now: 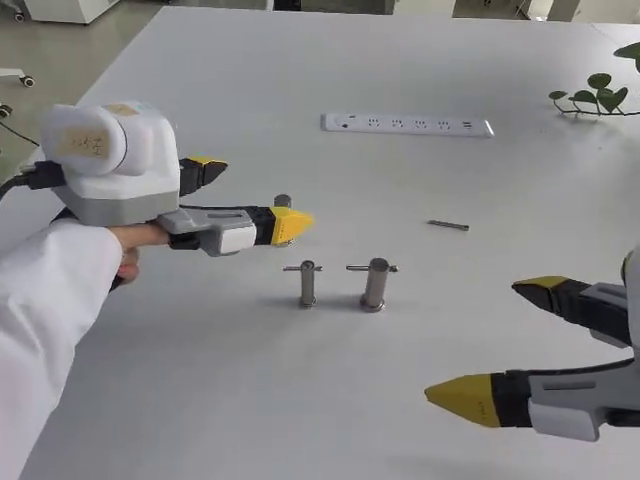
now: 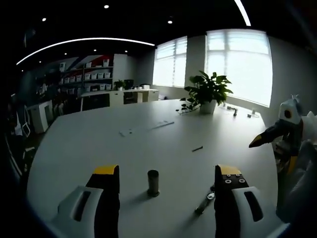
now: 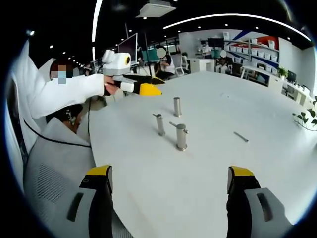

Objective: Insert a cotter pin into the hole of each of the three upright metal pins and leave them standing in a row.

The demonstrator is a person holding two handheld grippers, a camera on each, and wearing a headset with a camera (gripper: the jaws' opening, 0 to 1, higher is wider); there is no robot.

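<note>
Two upright metal pins point(image 1: 308, 284) point(image 1: 374, 284) stand side by side mid-table, each with a cotter pin through its top. A third, bare metal pin point(image 1: 282, 203) stands behind them, partly hidden by my left gripper point(image 1: 250, 195). That gripper is open, and the bare pin point(image 2: 153, 182) stands between its jaws just ahead of the tips, untouched. A loose cotter pin point(image 1: 449, 225) lies flat to the right. My right gripper point(image 1: 478, 340) hangs open and empty at the near right, away from the three pins point(image 3: 177, 106) point(image 3: 160, 124) point(image 3: 182, 136).
A white power strip point(image 1: 407, 124) lies further back on the white table point(image 1: 200, 400). A trailing plant point(image 1: 598, 97) reaches in at the far right edge. A white sleeve point(image 1: 50, 330) covers the near left corner.
</note>
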